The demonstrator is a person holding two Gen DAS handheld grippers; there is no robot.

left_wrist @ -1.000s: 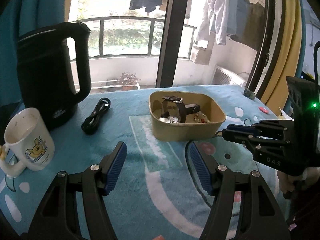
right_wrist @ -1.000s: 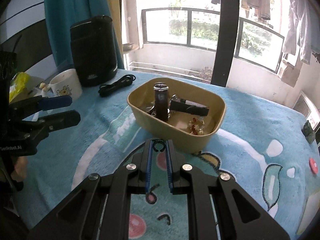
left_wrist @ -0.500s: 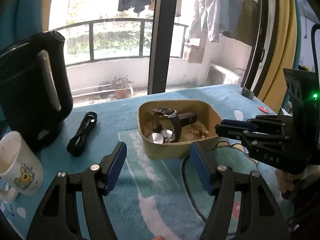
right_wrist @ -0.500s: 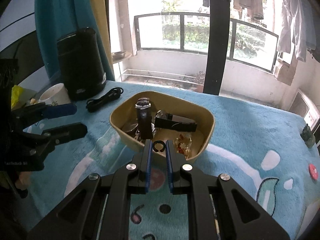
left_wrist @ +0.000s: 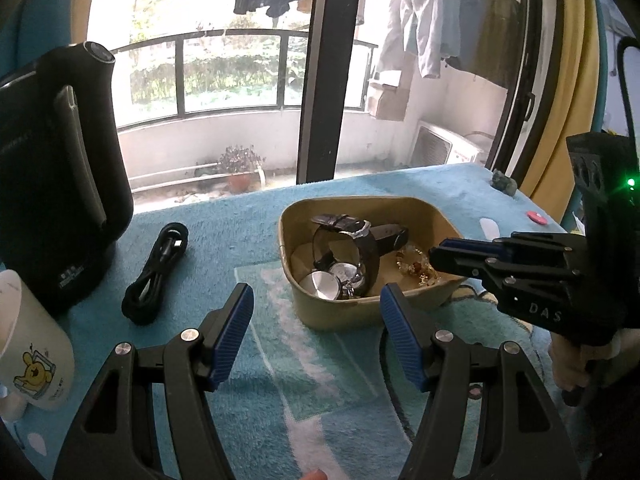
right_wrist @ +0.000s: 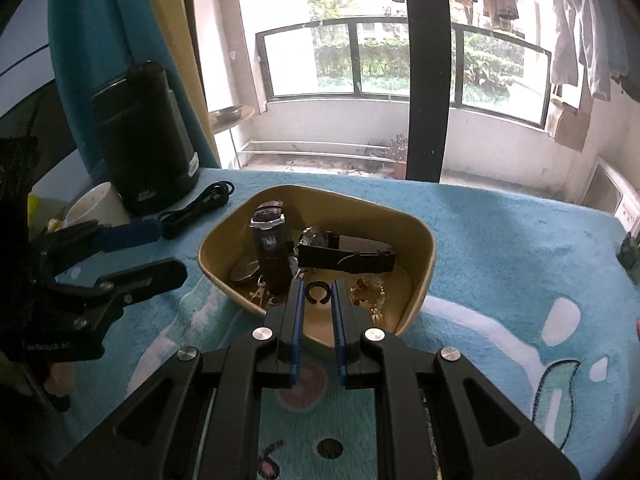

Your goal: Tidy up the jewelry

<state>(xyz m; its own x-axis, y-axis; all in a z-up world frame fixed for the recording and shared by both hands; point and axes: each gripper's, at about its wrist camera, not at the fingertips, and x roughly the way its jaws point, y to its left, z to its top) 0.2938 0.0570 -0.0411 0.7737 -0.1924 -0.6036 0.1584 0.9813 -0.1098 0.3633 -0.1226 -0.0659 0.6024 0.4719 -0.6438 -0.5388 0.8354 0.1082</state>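
A tan tray (left_wrist: 432, 210) (right_wrist: 428, 240) sits on the blue fleece cover. It holds black-strapped watches (left_wrist: 352, 240) (right_wrist: 270, 244), a round silver piece (left_wrist: 320, 285) and a gold bead chain (left_wrist: 416, 266) (right_wrist: 366, 292). My right gripper (right_wrist: 317, 293) is shut on a small black open ring (right_wrist: 317, 293) and holds it over the tray's near edge; in the left wrist view the right gripper (left_wrist: 434, 256) reaches in from the right. My left gripper (left_wrist: 316, 312) is open and empty, just short of the tray's near wall.
A black kettle (left_wrist: 56, 184) (right_wrist: 144, 136) stands at the left with a white cartoon mug (left_wrist: 32, 344) (right_wrist: 96, 204) beside it. A coiled black cable (left_wrist: 158, 268) (right_wrist: 200, 204) lies between kettle and tray. A balcony window is behind the table.
My right gripper has carried the black ring forward, from short of the tray to over its near edge. My left gripper has moved closer to the tray and stayed open.
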